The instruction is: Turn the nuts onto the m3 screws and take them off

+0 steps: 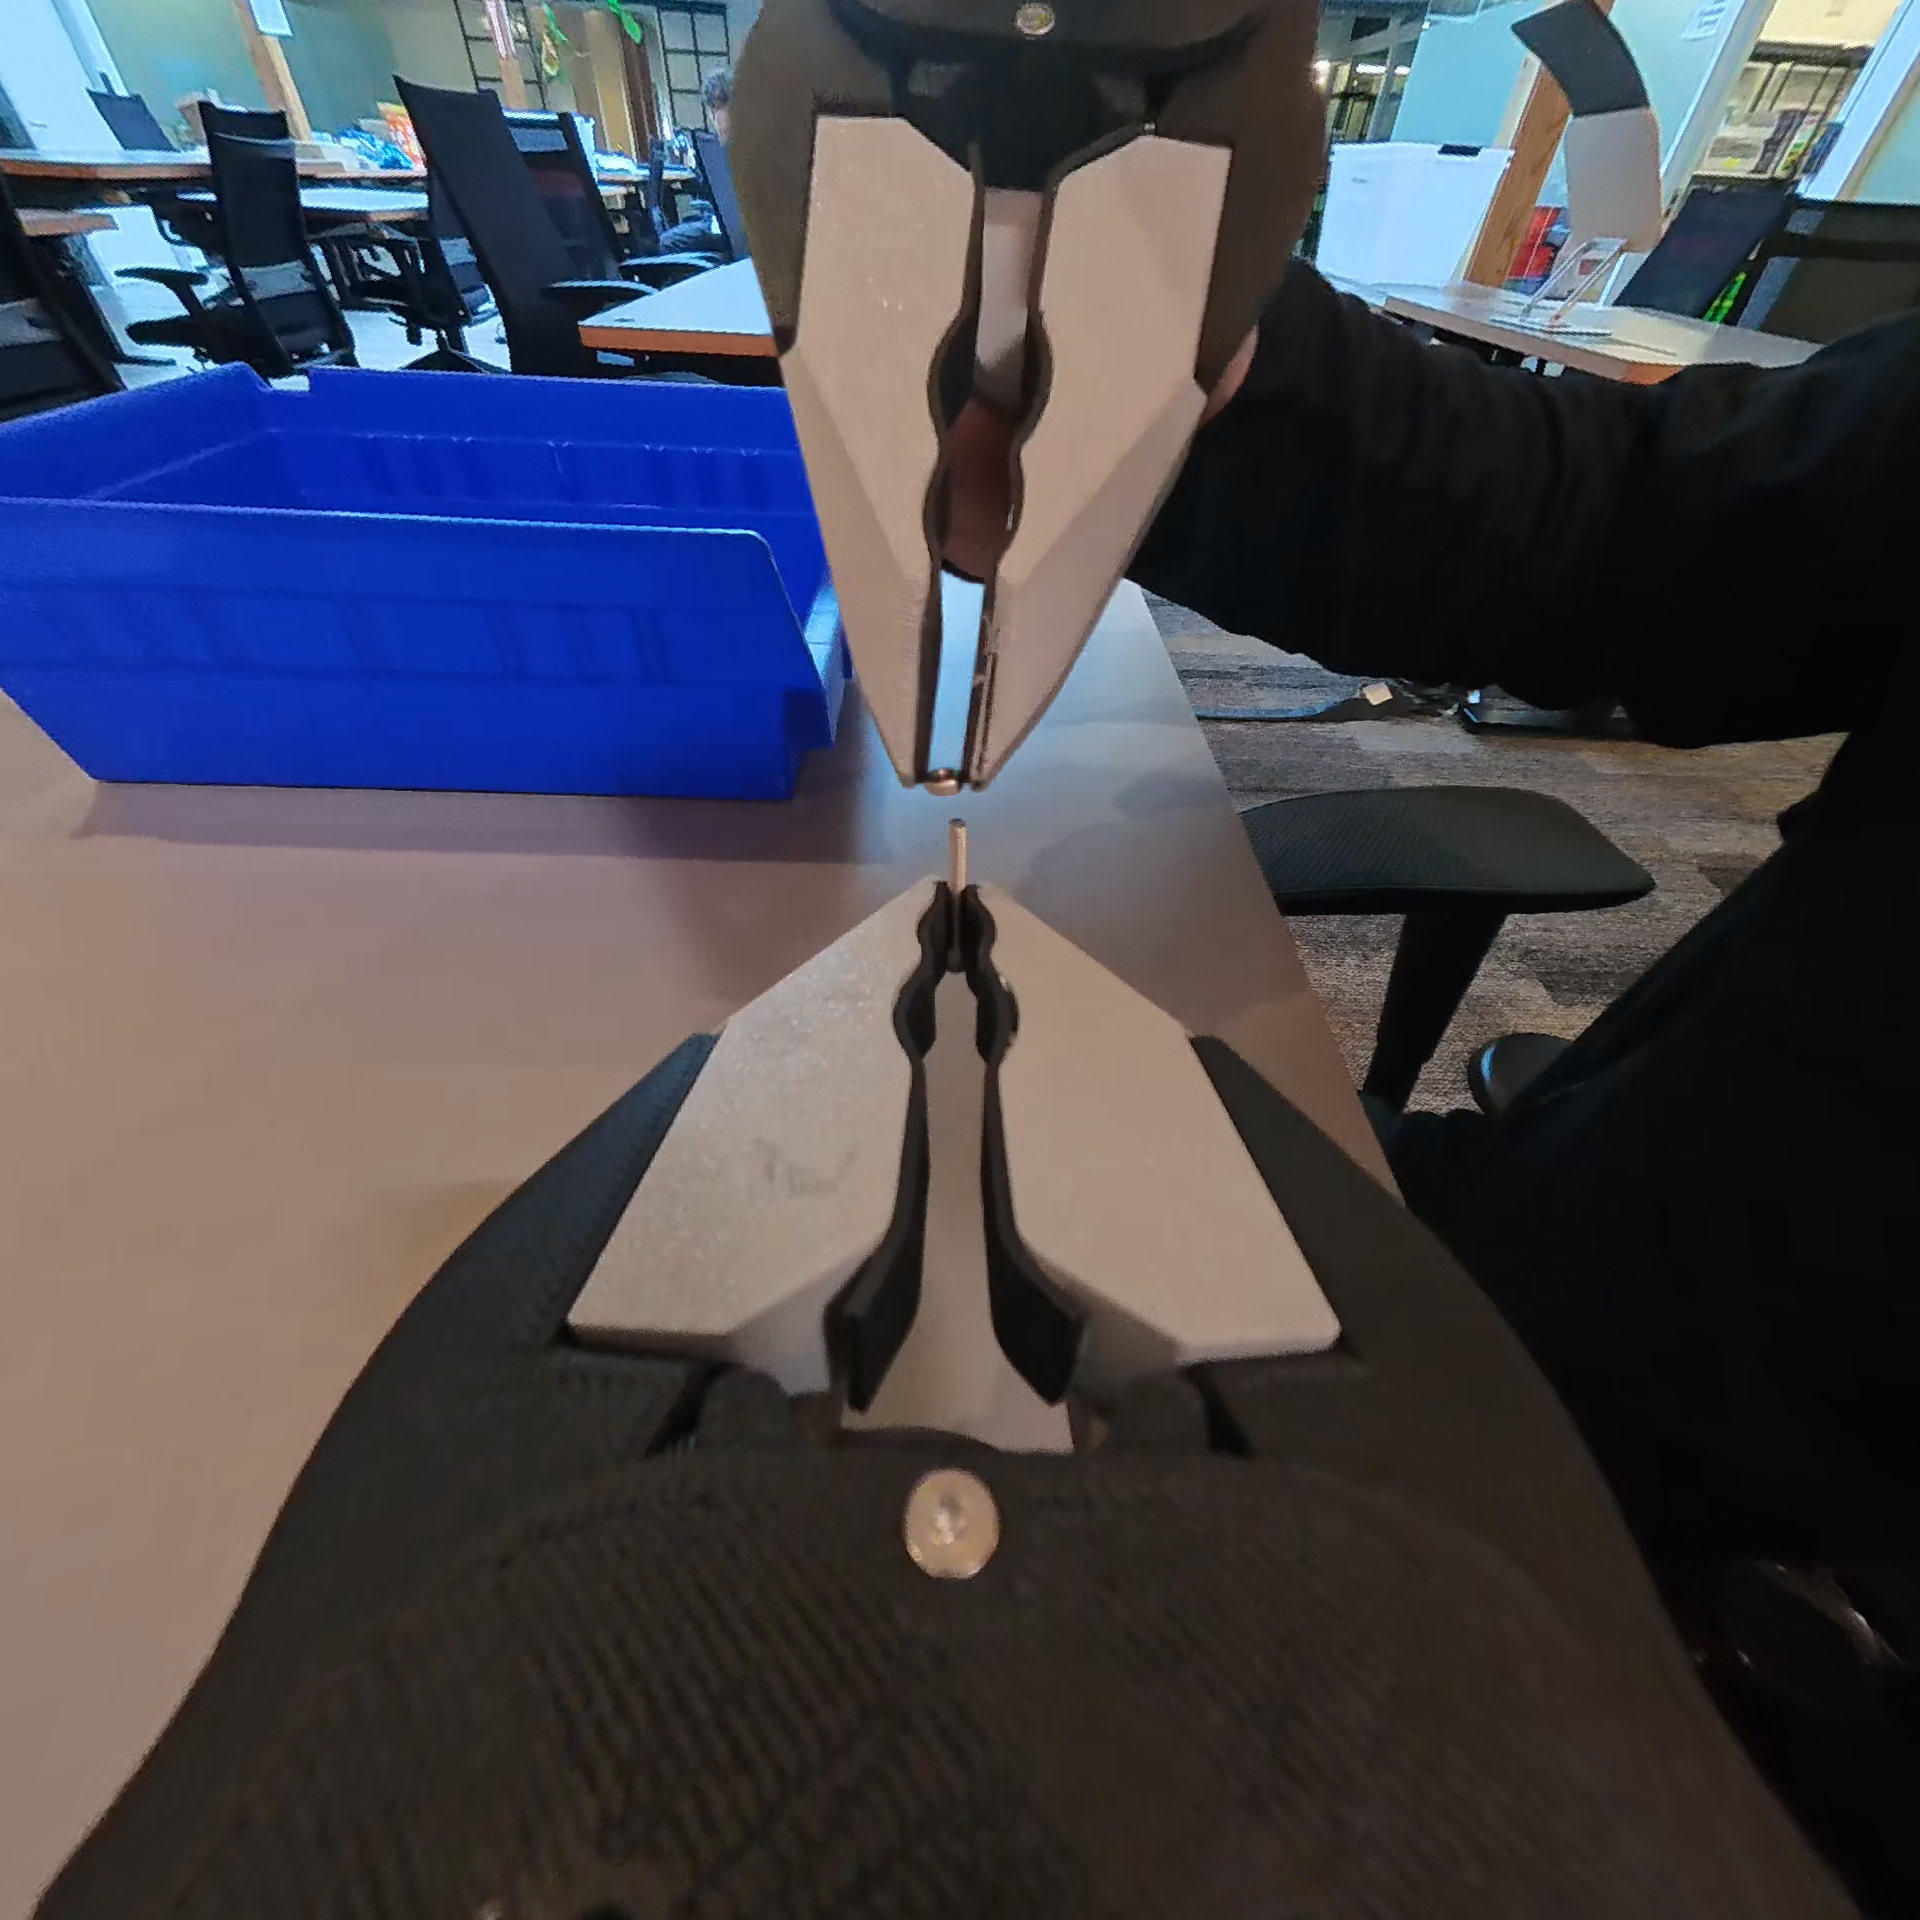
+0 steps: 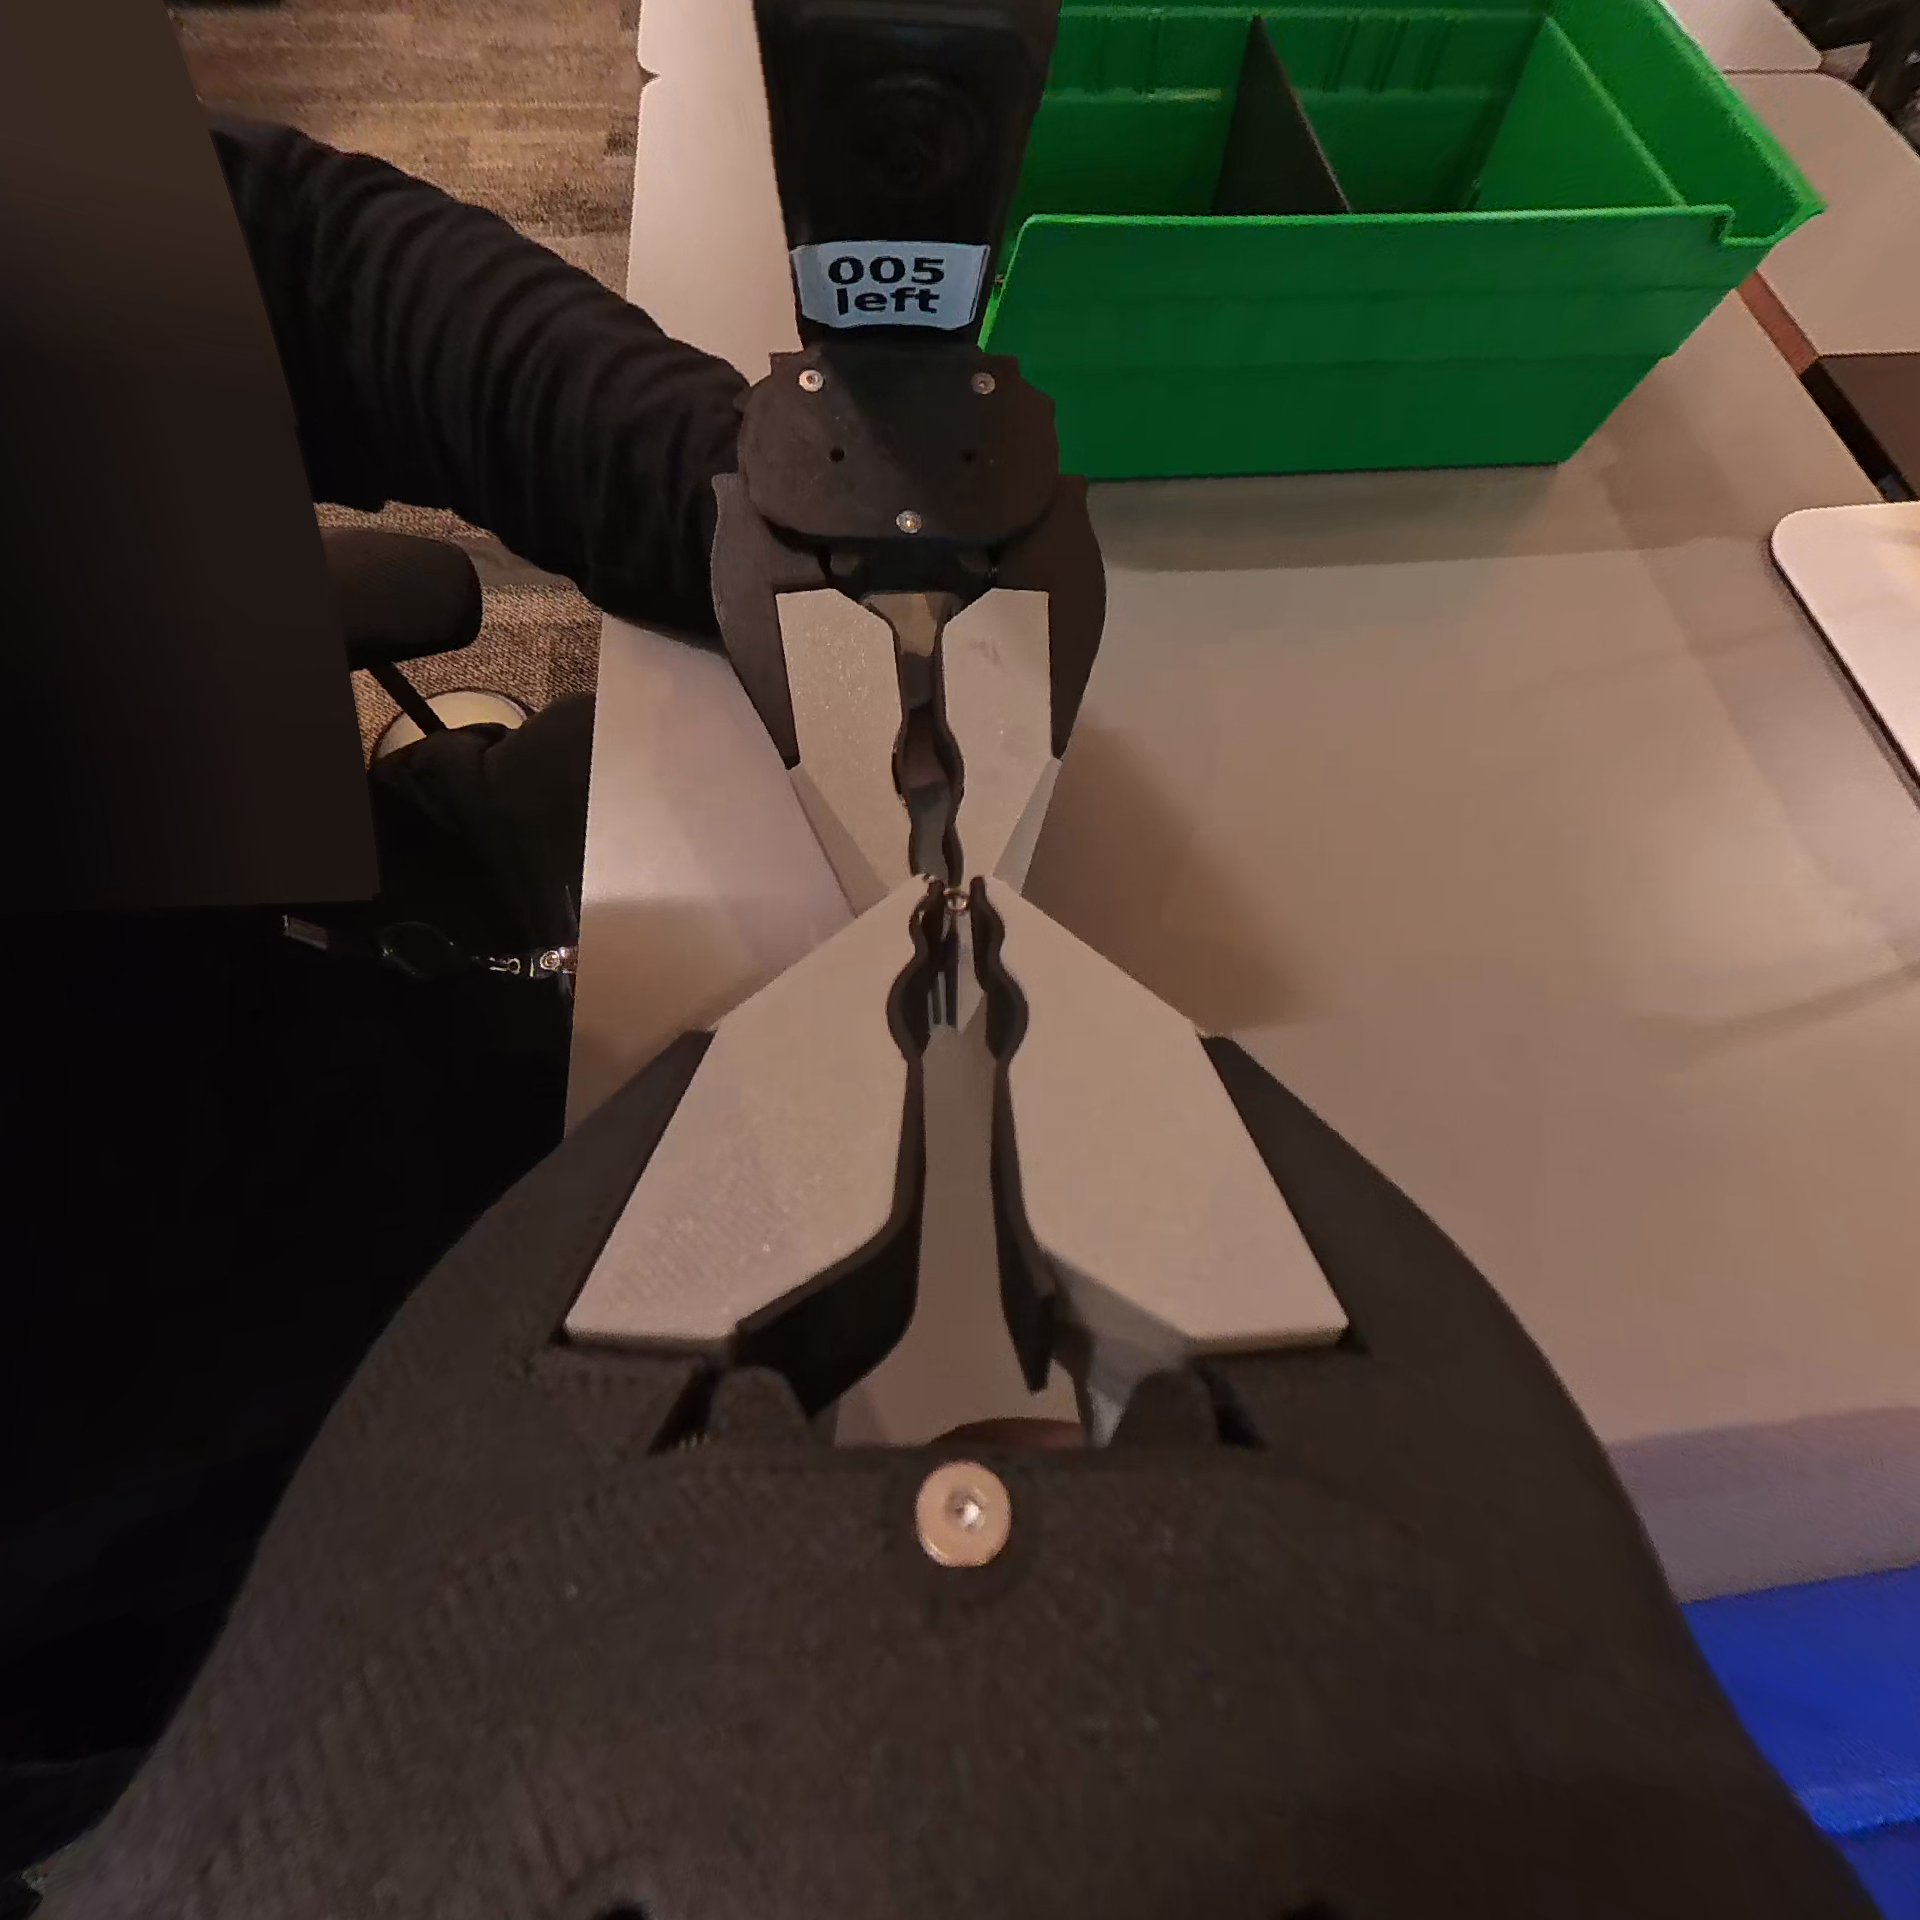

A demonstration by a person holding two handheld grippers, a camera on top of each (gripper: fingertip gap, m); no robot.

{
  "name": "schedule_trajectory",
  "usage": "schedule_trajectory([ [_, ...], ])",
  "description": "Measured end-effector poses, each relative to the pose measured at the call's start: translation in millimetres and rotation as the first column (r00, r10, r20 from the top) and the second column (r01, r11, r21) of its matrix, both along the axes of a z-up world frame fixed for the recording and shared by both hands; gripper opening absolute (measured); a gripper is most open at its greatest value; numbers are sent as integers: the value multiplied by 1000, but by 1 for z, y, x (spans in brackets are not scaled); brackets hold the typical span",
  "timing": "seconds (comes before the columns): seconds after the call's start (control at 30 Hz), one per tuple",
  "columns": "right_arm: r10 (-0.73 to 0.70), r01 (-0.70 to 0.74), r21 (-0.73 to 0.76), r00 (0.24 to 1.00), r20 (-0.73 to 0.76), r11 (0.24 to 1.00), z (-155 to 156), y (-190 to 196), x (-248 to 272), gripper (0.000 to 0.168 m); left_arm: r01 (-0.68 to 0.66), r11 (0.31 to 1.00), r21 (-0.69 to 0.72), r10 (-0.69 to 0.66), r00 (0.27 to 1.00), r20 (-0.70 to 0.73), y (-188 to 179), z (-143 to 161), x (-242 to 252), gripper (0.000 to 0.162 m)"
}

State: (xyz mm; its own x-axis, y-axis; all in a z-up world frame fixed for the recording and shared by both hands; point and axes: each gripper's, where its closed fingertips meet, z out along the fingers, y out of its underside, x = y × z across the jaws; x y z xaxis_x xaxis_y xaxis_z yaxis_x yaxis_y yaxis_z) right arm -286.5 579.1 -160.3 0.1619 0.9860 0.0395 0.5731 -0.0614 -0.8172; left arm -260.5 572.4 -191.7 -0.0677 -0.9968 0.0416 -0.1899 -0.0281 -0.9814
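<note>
In the left wrist view my left gripper (image 1: 956,896) is shut on a small silver M3 screw (image 1: 957,852), whose shaft sticks out forward past the fingertips. My right gripper (image 1: 943,774) faces it from above, shut on a small silver nut (image 1: 943,782) at its fingertips. The nut sits in line with the screw tip, with a small gap between them. In the right wrist view my right gripper (image 2: 951,891) holds the nut (image 2: 956,900) tip to tip with the left gripper (image 2: 938,862); the screw is hidden there.
A blue bin (image 1: 416,582) stands on the grey table (image 1: 312,1039) at the left, also at the lower right in the right wrist view (image 2: 1818,1714). A green divided bin (image 2: 1351,312) stands behind the left gripper. The person's black sleeve (image 1: 1507,520) and a chair seat (image 1: 1434,842) lie past the table edge. Only a small space, under 4 cm, lies between the two pairs of fingers.
</note>
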Motion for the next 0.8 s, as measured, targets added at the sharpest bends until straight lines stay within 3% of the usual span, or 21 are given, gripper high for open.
schedule_trajectory([
  [0.8, 1, -2, 14, 1000, 28, 1000, -8, -1, -3, 2, -3, 1000, -1, 3, 1000, -11, 1, -2, 0, 0],
])
